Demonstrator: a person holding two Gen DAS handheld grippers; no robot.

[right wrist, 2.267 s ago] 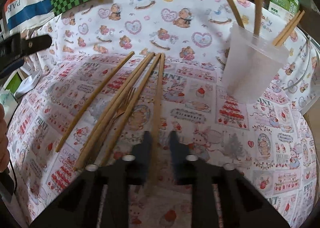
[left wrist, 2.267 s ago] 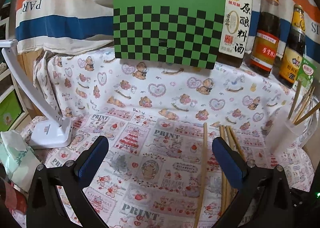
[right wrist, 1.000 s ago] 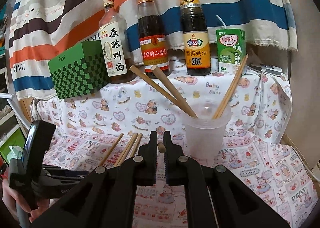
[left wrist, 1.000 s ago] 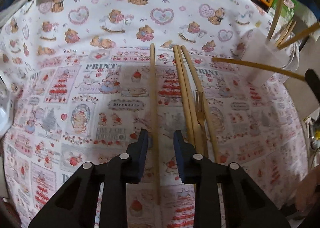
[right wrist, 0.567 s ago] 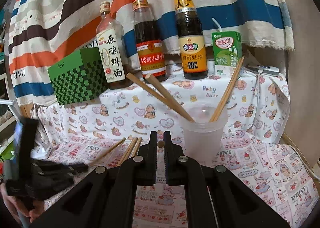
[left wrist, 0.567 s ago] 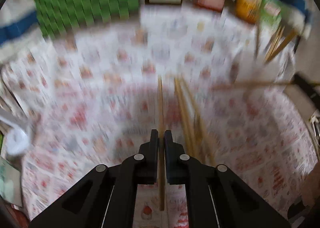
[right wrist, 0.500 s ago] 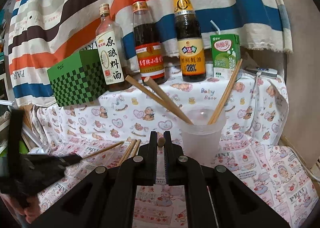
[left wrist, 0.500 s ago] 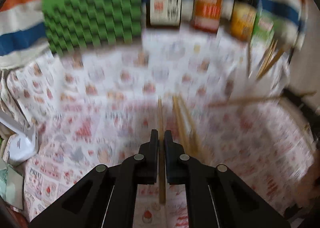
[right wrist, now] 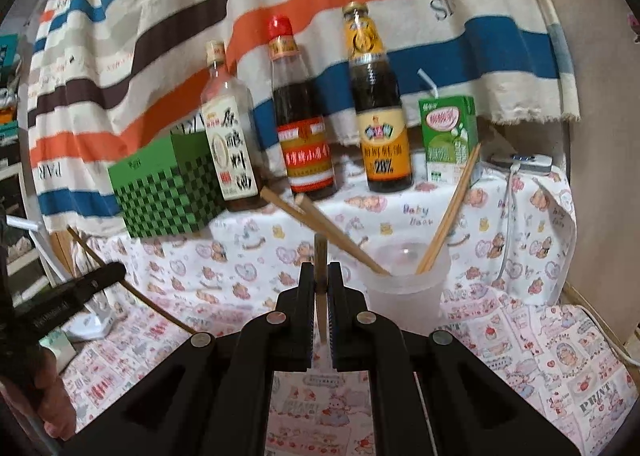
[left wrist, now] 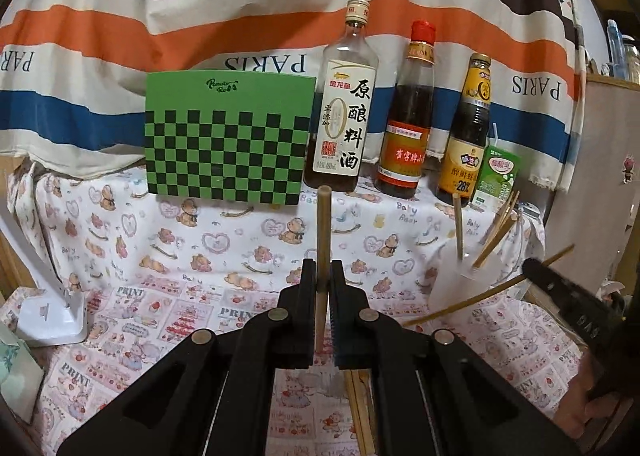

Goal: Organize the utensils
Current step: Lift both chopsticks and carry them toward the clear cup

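Note:
My left gripper (left wrist: 321,276) is shut on a wooden chopstick (left wrist: 322,232) and holds it raised above the printed cloth. My right gripper (right wrist: 320,276) is shut on another chopstick (right wrist: 320,252), just left of the clear plastic cup (right wrist: 404,288). The cup holds several chopsticks (right wrist: 448,215) leaning out. In the left wrist view the cup (left wrist: 460,280) stands at the right, with the right gripper's chopstick (left wrist: 480,296) beside it. More chopsticks (left wrist: 360,408) lie on the cloth under my left gripper.
Three sauce bottles (left wrist: 408,115), a green milk carton (left wrist: 498,179) and a green checkered box (left wrist: 228,139) stand along the back. A white lamp base (left wrist: 52,316) sits at the left. A striped cloth hangs behind. A cable (right wrist: 508,223) runs at the right.
My left gripper shut on a chopstick from the cloth and lifted it, tilting up level. My right gripper carried its chopstick up close to the cup.

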